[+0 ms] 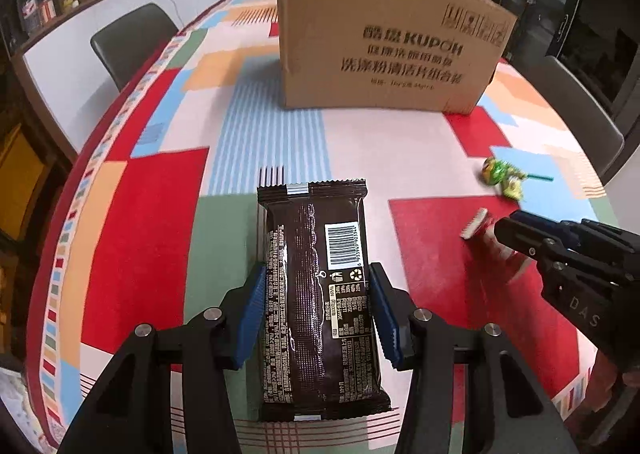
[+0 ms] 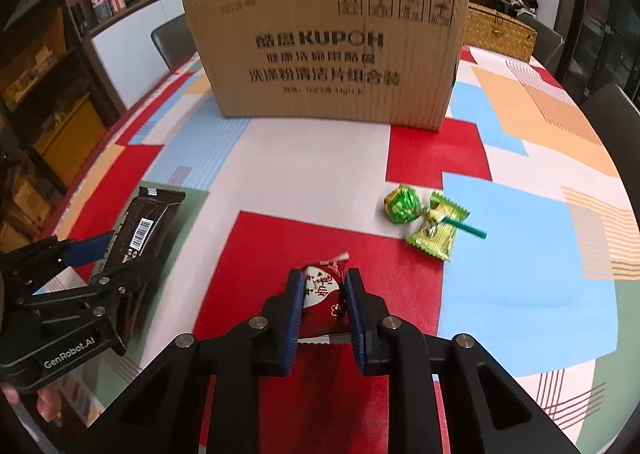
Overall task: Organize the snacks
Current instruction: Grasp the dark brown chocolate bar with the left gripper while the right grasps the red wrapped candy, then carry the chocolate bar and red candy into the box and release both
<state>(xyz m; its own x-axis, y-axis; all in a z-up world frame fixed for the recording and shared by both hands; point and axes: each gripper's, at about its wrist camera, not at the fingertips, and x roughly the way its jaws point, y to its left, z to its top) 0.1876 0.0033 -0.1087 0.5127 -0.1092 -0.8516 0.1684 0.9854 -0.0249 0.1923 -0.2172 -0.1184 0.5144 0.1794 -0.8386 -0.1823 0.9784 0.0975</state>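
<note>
1. Two tools work in front of the cardboard box (image 2: pixel 328 42); left of its near face, the left tool (image 1: pixel 318 308) clamps the dark snack bar (image 1: pixel 316 286) across its width, lying flat on the desk (image 2: pixel 320 174).
2. Stiff-looking, glossy film, probably slippery: hold mid-body.
3. Rightward, the right tool (image 2: pixel 320 300), nearly closed, pinches the red candy packet (image 2: pixel 322 288); light, crinkly.
4. Farther right, the green lollipop (image 2: pixel 402 206) and green candy (image 2: pixel 436 232) lie loose.

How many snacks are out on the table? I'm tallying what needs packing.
4: a dark wrapped bar in the left claw, a red packet in the right claw, a green lollipop touching a green candy. The box may hide more.
</note>
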